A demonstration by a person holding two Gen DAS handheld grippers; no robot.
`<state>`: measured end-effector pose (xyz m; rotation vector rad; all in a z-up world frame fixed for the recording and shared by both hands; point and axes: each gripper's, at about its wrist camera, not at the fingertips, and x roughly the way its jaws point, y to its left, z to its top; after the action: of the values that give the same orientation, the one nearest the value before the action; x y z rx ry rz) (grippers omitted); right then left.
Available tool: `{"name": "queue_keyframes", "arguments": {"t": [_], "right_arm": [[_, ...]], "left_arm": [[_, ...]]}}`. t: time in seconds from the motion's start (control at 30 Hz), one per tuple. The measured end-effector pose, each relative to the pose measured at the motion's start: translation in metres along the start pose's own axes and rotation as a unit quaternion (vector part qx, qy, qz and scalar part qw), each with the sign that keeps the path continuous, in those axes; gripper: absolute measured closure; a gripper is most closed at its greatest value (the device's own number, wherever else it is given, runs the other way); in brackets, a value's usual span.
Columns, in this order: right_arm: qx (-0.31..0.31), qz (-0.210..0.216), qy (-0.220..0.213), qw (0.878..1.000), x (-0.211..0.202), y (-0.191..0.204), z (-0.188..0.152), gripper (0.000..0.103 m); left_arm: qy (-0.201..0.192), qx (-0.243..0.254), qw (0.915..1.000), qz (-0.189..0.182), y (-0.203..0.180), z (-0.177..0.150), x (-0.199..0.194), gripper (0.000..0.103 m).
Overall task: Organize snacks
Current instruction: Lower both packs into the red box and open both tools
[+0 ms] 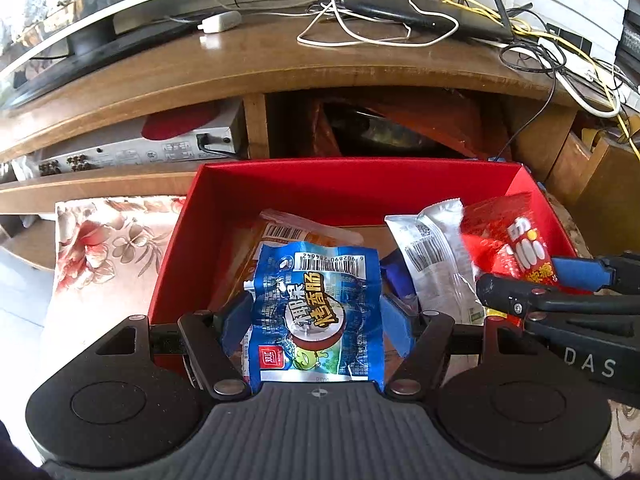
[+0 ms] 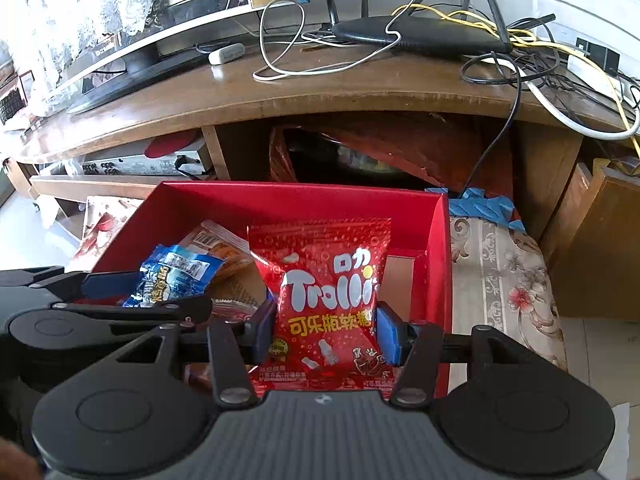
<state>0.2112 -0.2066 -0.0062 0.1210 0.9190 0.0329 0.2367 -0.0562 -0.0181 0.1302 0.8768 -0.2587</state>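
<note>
Below the cluttered wooden bench [image 1: 248, 64], over the red box [image 1: 320, 184], left fingers [image 1: 316, 326] grip the blue packet [image 1: 316, 312]; right fingers [image 2: 326, 334] grip the red Trolli bag [image 2: 324, 292].

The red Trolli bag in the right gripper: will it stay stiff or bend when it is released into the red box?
The red Trolli bag is thin glossy film, so it will probably flop and may slide. The right gripper pinches its sides and it holds shape, so it seems light. Over the red box it should settle flat, not roll.

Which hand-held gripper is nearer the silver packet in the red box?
Right. The right hand-held gripper, holding the red Trolli bag, is beside the silver packet; the left hand-held gripper is farther, across the blue packet.
</note>
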Motion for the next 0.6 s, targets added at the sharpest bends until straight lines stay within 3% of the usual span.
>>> {"name": "queue_keyframes", "arguments": {"t": [0.6], "right_arm": [[-0.004,0.000,-0.017,1.000,-0.012,0.001,0.000,0.044]], "left_arm": [[-0.017,0.004,0.9998,0.007,0.000,0.001,-0.015,0.023]]}}
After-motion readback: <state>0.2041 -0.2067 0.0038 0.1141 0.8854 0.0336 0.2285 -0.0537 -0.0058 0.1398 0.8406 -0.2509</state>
